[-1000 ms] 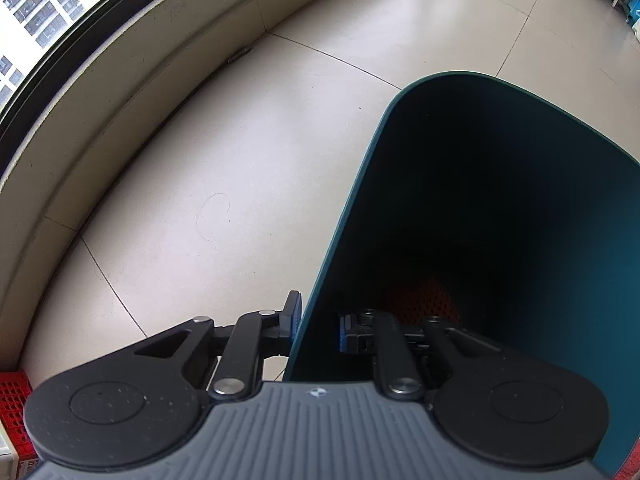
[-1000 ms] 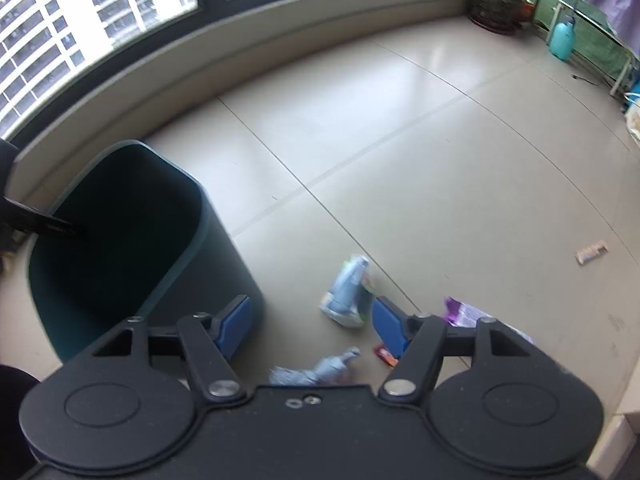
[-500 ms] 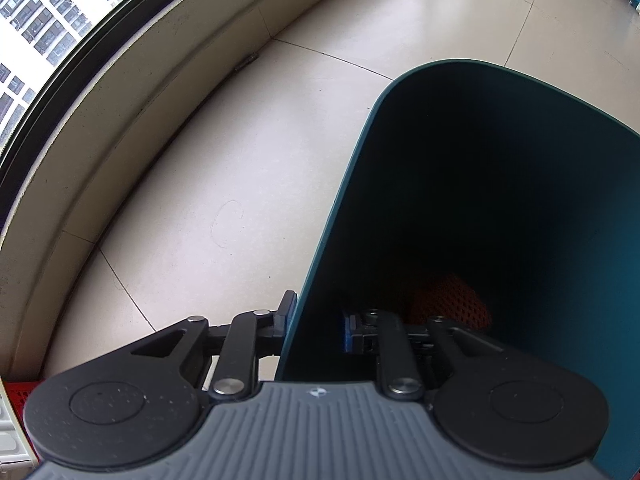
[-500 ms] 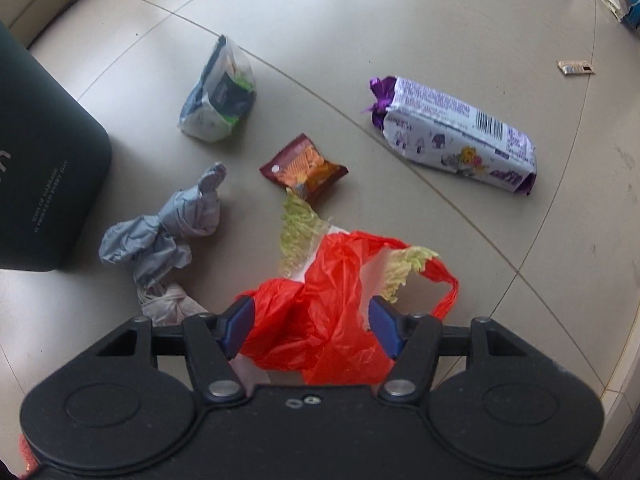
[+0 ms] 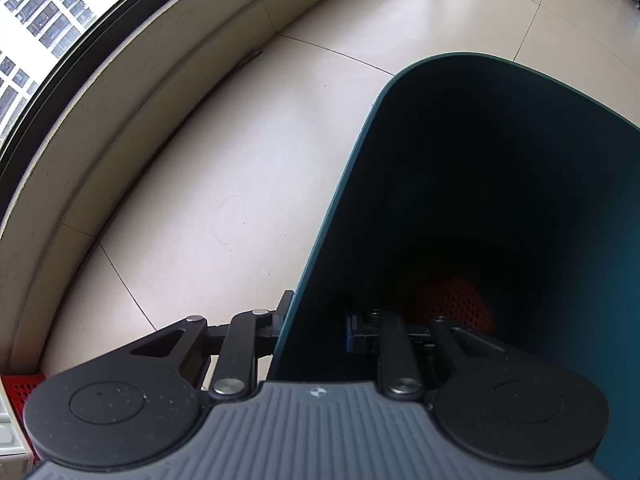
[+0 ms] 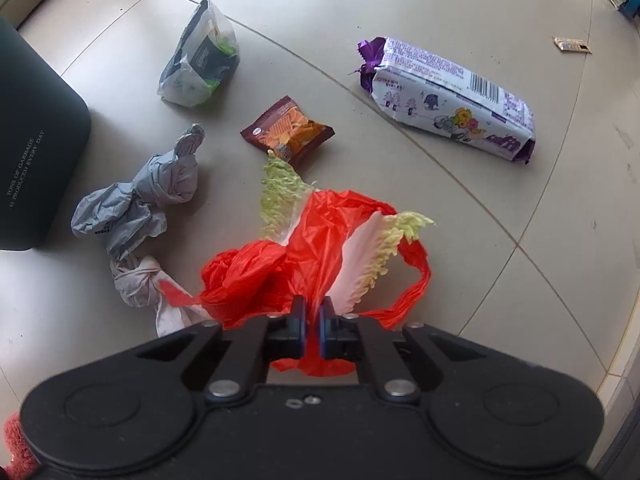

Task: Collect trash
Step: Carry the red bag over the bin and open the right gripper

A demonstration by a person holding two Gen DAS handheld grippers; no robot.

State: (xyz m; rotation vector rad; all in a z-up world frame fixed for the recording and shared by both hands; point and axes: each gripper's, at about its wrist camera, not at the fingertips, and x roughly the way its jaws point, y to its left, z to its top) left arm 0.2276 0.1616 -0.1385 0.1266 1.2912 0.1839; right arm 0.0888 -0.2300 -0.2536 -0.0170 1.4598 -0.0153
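My left gripper (image 5: 316,316) points down at the dark teal trash bin (image 5: 520,160) and is shut on its rim, one finger outside the wall and one inside. An orange mesh piece (image 5: 452,300) lies at the bin's bottom. In the right wrist view my right gripper (image 6: 313,320) points straight down at the floor and is shut on a crumpled red plastic bag (image 6: 320,232). Pale green cabbage leaves (image 6: 280,192) stick out of that bag. The bin (image 6: 36,140) stands at the left edge of this view.
More trash lies on the tiled floor: a grey crumpled bag (image 6: 140,200), a knotted white bag (image 6: 140,280), a brown snack packet (image 6: 288,132), a purple-and-white wrapper (image 6: 452,100), a clear bag (image 6: 200,60) and a small wrapper (image 6: 572,45). A curved window ledge (image 5: 120,100) runs behind the bin.
My right gripper dropped from above the floor down onto the trash pile, then closed its jaws on the red bag. The left gripper kept its hold on the bin rim.
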